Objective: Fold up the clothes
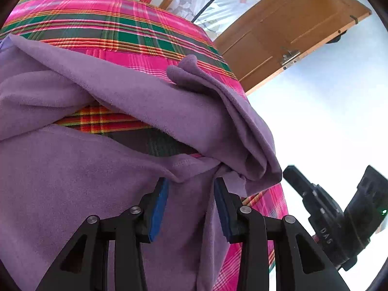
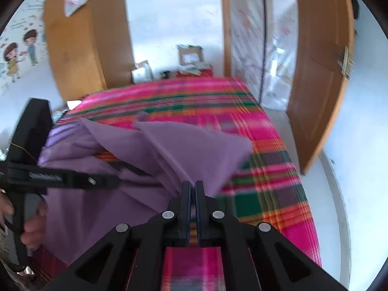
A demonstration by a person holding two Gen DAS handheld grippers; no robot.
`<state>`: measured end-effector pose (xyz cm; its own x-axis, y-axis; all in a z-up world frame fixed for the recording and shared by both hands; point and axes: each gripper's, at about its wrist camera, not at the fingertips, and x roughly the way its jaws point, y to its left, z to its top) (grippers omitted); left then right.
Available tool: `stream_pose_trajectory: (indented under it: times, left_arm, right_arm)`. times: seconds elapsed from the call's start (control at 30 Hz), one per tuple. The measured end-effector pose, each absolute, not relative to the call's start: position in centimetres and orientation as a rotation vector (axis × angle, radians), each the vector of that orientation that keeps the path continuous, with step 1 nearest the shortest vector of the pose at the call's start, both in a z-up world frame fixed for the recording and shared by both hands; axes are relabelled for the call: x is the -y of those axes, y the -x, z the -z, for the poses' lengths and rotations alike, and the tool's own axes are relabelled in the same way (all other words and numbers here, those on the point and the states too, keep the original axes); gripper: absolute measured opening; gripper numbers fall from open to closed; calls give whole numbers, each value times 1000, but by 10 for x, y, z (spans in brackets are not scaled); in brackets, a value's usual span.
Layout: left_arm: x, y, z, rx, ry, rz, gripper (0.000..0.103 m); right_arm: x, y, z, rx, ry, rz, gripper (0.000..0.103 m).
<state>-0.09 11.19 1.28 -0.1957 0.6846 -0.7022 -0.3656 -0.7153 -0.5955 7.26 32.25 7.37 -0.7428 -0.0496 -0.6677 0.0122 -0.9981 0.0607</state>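
A purple fleece garment (image 1: 72, 181) lies rumpled on a pink and green plaid bedspread (image 1: 121, 24), one fold lifted over a gap. My left gripper (image 1: 190, 181) is open, its blue pads (image 1: 158, 208) standing apart with the fleece running between them. In the right wrist view my right gripper (image 2: 193, 184) is shut on an edge of the purple garment (image 2: 194, 145), which rises in a peak to its tips. The left gripper (image 2: 116, 181) reaches in from the left onto the cloth, held by a person's hand (image 2: 34, 230). The right tool's black body (image 1: 334, 218) shows low right.
The bedspread (image 2: 254, 194) runs on beyond the garment to the bed's right edge, with pale floor (image 2: 351, 169) past it. An open wooden door (image 2: 320, 97) stands right of the bed. A wooden wardrobe (image 2: 80, 48) and cardboard boxes (image 2: 191, 53) stand at the far end.
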Motion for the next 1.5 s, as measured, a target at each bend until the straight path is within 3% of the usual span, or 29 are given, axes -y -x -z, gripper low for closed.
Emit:
stream_pose_trajectory:
  times: [0.23,0.3,0.37,0.43,0.53,0.67,0.77,1.2,1.27,1.33,1.5]
  left_arm:
    - [-115,2,-12,377,1383,-1971,39]
    - [-115,3,-11,379,1387,-1969,39]
    - [-114,5,-10,384,1389,-1971,39]
    - [-114,6,-10,391,1391,-1971,39]
    - [-112,11,-12,400,1381,-1981,39]
    - [-104,22,-17,448,1379,-1989,39]
    - [-106,39,-16,521,1416,-1980,39]
    - [-120,61,-5,670,1542,-1889,43]
    - [-120,65,-8,698,1524,-1898,38]
    - [-120,66,-14,691,1489,-1920,6]
    - [-118,68,-31,722,1411,-1949,5]
  right_arm:
    - [-306,-33,-80,30,-1088,2850,5]
    - [-300,-20,-77,10,-1115,2813,11]
    - [-293,-7,-74,-13,-1137,2780,28]
    - [-284,-2,-72,-61,-1124,2779,34]
    - [-273,7,-68,-128,-1128,2774,35]
    - [-273,16,-66,-177,-1157,2806,32]
    - [-280,16,-67,-107,-1154,2808,13]
    - [-306,9,-69,67,-1156,2843,6]
    - [-309,8,-70,86,-1150,2848,4]
    - [-311,6,-71,96,-1136,2854,3]
    - [-316,0,-75,113,-1113,2886,2]
